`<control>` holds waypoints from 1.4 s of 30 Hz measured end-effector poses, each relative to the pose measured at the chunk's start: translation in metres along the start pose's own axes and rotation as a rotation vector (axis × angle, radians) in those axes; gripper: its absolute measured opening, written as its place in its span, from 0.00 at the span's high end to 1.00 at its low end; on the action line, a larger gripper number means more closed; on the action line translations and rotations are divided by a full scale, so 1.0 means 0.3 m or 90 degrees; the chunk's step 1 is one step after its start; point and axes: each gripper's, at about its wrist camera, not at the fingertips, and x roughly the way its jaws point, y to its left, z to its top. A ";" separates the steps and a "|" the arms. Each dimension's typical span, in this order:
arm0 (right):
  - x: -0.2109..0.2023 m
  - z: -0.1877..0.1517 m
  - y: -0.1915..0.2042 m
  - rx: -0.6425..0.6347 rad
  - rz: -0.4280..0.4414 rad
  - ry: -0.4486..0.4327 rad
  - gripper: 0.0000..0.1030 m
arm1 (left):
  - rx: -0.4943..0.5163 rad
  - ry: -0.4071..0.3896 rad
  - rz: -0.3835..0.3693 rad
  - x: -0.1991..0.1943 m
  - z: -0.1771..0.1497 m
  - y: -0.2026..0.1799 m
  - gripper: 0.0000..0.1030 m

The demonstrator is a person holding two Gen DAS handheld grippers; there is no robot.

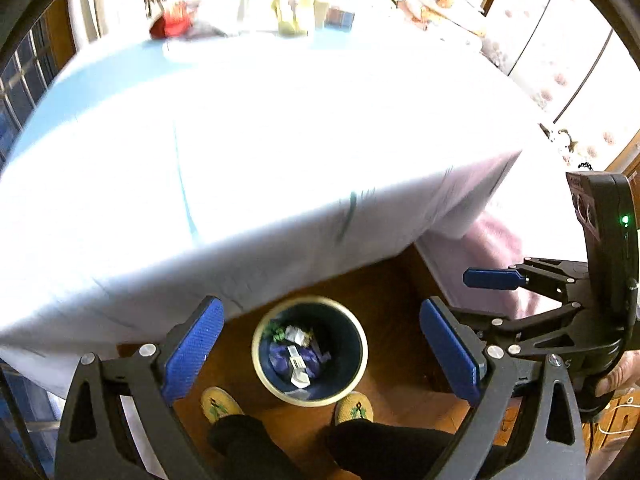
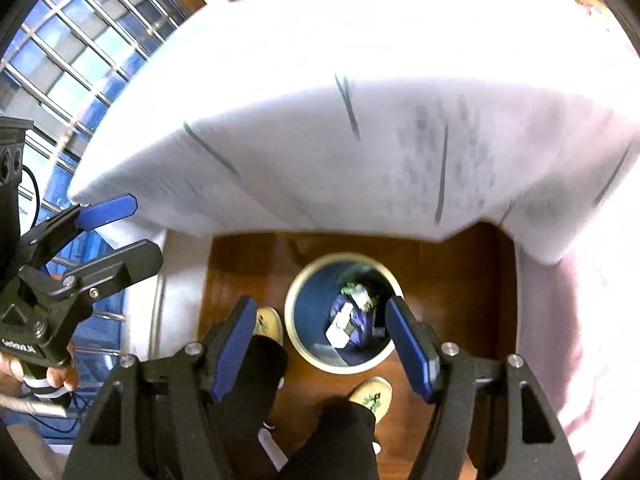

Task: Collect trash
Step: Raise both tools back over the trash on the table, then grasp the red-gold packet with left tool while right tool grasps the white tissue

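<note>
Below the table edge (image 1: 280, 248), wrappers (image 1: 298, 354) were already gathered in the bin (image 1: 310, 398); above the bin, left gripper (image 1: 320, 354) and right gripper (image 2: 320, 346) were spread, nothing grasped

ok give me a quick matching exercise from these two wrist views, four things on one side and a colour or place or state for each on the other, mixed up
Things:
1. trash bin
2. left gripper
3. tablecloth
4. slippers

Descriptions:
A. yellow-green with a green pattern, on the person's feet beside the bin
B. white, hanging over the table edge
C. on the wooden floor below the table edge, wrappers inside
D. open and empty, above the bin

Pairs: 1-C, 2-D, 3-B, 4-A

The right gripper is also open and empty.
</note>
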 end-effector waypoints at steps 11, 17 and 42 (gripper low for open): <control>-0.201 0.337 0.119 -0.033 -0.014 -0.092 0.35 | 0.001 -0.054 0.045 -0.229 0.329 0.135 0.05; -0.198 0.549 0.189 -0.039 -0.022 -0.140 0.35 | 0.003 -0.073 0.048 -0.254 0.541 0.304 0.07; 0.219 1.144 0.189 0.053 -0.057 -0.152 0.35 | 0.054 0.013 -0.012 0.232 1.151 0.771 0.22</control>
